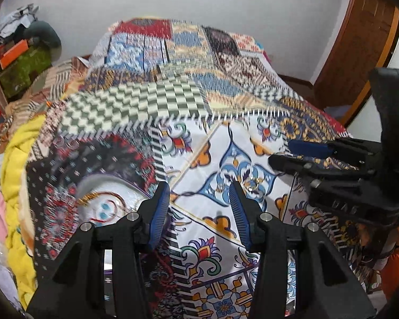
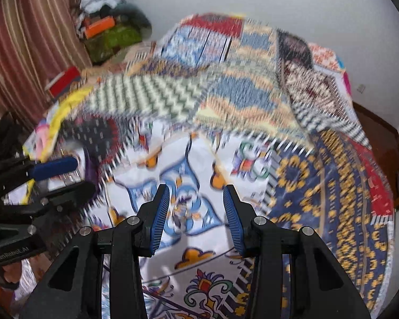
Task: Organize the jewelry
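**Both grippers spread over the patchwork bed, rings lying on the white patch**

Two grippers are in view, one per hand, each with two blue-padded fingers, and both hang above the bed with nothing between their pads. Left gripper (image 1: 199,195) stands with its fingers well apart; right gripper (image 2: 196,200) likewise has its fingers apart. In the left wrist view the right one reaches in from the right edge, a green light glowing on its body.

Largest of all is the bed (image 1: 173,61), one, covered by a patchwork bedspread (image 1: 157,101) of many printed squares: green-and-white checks, blue and yellow waves, dark red florals, a navy panel with yellow flowers. One wooden door (image 1: 359,40) stands at the far right against the white wall. One pile of clutter (image 1: 21,53) sits at the far left, with an orange box and green fabric; beside it in the right wrist view hangs one striped curtain (image 2: 32,40). One yellow cloth (image 1: 16,175) lies bunched along the bed's left edge.

One round metal plate (image 1: 103,194) rests on the dark floral patch, just left of the left gripper's fingers, holding a gold chain (image 1: 93,198) and two blue stones (image 1: 105,211); the left finger covers its right rim.

Smallest are the loose rings: one gold ring (image 1: 253,183) lies on the blue-and-white motif just beside the left gripper's right fingertip, and a smaller glinting piece (image 1: 220,186) lies between the fingers, too small to identify. The right wrist view is heavily blurred; a ring-like shape (image 2: 178,208) shows between its fingers.
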The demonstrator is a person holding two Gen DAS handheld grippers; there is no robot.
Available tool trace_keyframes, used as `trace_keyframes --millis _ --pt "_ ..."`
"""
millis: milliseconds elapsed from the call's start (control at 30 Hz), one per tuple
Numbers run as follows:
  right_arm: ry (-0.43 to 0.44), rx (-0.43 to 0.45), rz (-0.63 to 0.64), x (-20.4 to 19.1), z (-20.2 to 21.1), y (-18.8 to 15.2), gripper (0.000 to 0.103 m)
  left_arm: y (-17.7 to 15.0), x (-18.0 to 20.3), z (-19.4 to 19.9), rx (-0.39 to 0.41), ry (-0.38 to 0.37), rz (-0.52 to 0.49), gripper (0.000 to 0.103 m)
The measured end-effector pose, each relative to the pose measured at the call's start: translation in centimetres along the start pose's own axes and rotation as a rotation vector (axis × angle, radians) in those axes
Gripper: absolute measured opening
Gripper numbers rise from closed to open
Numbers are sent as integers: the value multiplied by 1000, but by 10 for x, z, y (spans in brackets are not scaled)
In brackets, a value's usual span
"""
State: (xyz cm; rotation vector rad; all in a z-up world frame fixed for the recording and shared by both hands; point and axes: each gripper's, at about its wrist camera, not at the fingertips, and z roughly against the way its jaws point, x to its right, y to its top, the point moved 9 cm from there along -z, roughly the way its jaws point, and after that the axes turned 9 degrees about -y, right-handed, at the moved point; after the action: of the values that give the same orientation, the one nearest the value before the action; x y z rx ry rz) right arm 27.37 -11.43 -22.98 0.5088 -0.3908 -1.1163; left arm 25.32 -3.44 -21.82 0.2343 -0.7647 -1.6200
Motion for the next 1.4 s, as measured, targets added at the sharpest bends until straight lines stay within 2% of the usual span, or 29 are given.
trace_keyframes --millis 233,467,500,567,600,733,933,1100,1200,1300,1367,1400 --pt "57 -156 44 -11 -37 -26 38 -13 -2 -16 -39 -28 22 46" --pt "50 -134 75 -13 -37 -30 38 -17 3 -22 -50 -35 19 46" --pt "49 -129 81 -14 -37 -31 36 -17 4 -22 -52 -40 21 46" --pt "59 -123 93 -17 -36 -30 16 -18 7 -22 -52 -52 21 46" --pt "60 -122 95 -18 -36 -29 12 -18 9 -23 -52 -53 18 46" --pt "57 -111 77 -15 -34 -27 9 -20 15 -25 -62 -52 2 45" --pt "43 -44 45 -3 -15 -18 8 -17 22 -32 -67 -53 -15 45" --pt "31 -34 56 1 -6 -18 9 -14 23 -54 -96 -7 -34 35" --pt "21 -40 75 3 -3 -20 10 -15 20 -67 -117 28 -42 25" --pt "19 -54 94 2 -3 -24 23 -13 19 -74 -115 45 -52 23" --pt "12 -51 103 3 -4 -25 33 -11 20 -77 -116 50 -62 17" --pt "12 -51 106 3 -4 -25 33 -11 20 -79 -117 51 -67 14"
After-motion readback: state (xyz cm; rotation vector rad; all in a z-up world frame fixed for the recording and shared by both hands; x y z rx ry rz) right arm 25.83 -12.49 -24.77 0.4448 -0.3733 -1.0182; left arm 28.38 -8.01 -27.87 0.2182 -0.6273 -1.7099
